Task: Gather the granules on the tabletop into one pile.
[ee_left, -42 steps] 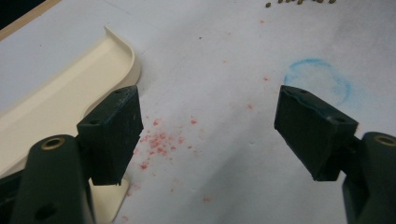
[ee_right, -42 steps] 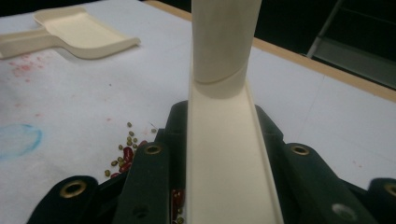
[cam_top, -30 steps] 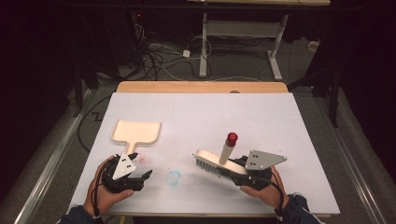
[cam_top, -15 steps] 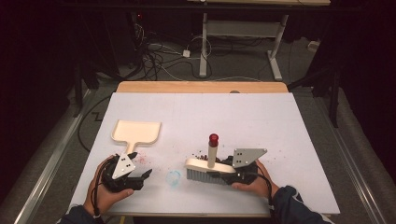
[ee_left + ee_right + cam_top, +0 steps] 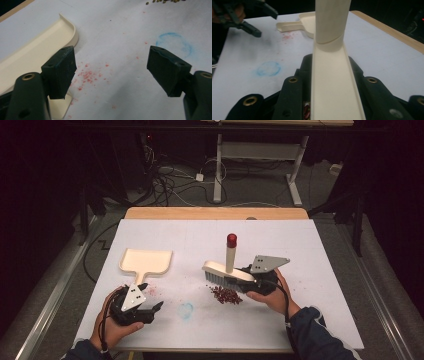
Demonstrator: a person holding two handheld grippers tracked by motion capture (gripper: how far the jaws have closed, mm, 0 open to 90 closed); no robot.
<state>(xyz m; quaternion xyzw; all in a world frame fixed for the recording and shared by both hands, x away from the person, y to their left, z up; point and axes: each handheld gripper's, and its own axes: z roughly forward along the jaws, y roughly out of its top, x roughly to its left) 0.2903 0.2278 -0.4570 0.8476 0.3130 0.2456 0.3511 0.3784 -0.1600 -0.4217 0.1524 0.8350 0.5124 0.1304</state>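
Left gripper (image 5: pixel 150 309): jaws spread wide, nothing between them, low over the table (image 5: pixel 320 250) beside the dustpan handle.
Dustpan (image 5: pixel 146 261): flat on the table, front left.
Blue ring mark (image 5: pixel 186 310): between both hands.
Red grains (image 5: pixel 226 294): small heap just under the bristles.
Brush (image 5: pixel 227 271): handle upright, red-tipped.
Right gripper (image 5: pixel 329 82): clamped on the brush back.

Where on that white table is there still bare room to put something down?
The far half of the table, beyond the dustpan and brush, is bare, as is the right side past the right gripper. The near middle is crowded: red bits, a blue ring mark, the left gripper.
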